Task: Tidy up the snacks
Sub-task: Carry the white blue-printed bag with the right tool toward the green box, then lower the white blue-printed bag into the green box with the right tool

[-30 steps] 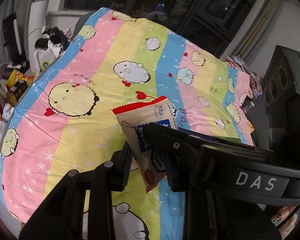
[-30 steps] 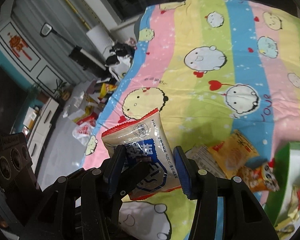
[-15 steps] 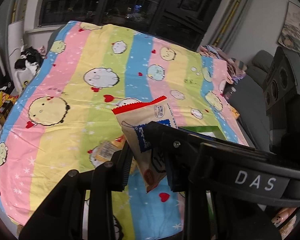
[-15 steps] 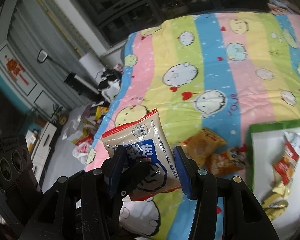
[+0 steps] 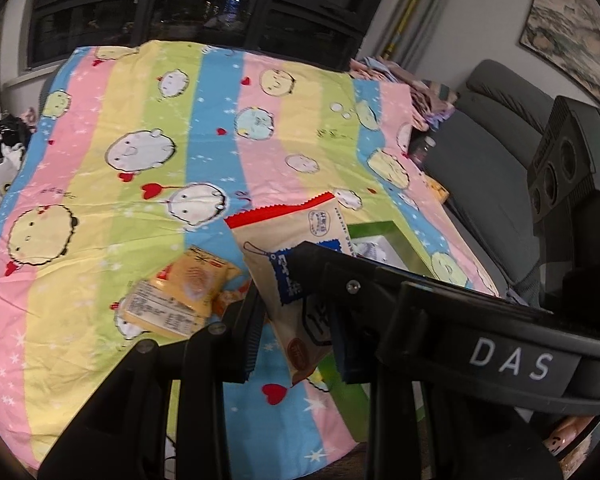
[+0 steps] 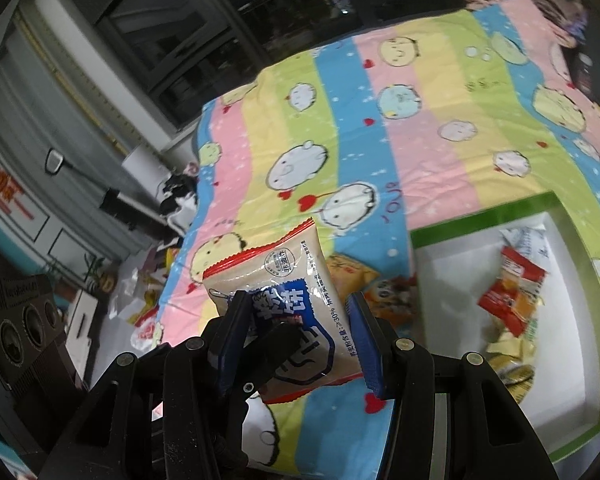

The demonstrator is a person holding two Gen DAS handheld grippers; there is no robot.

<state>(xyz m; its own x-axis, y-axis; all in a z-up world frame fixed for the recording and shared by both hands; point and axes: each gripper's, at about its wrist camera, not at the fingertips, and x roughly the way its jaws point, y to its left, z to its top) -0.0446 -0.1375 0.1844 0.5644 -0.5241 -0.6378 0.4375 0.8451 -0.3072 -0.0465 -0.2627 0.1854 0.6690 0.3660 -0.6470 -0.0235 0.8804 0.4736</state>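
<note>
While it hangs above the striped cartoon bedsheet (image 6: 380, 128), the beige snack packet (image 6: 288, 300) with its red serrated top edge is clamped from both sides — the right gripper (image 6: 300, 340) grips its width, and the left gripper (image 5: 292, 320) is closed on it edge-on. A yellow snack pack (image 5: 188, 284) lies on the sheet; the green-rimmed box (image 6: 480, 216) holds red wrappers (image 6: 512, 292).
</note>
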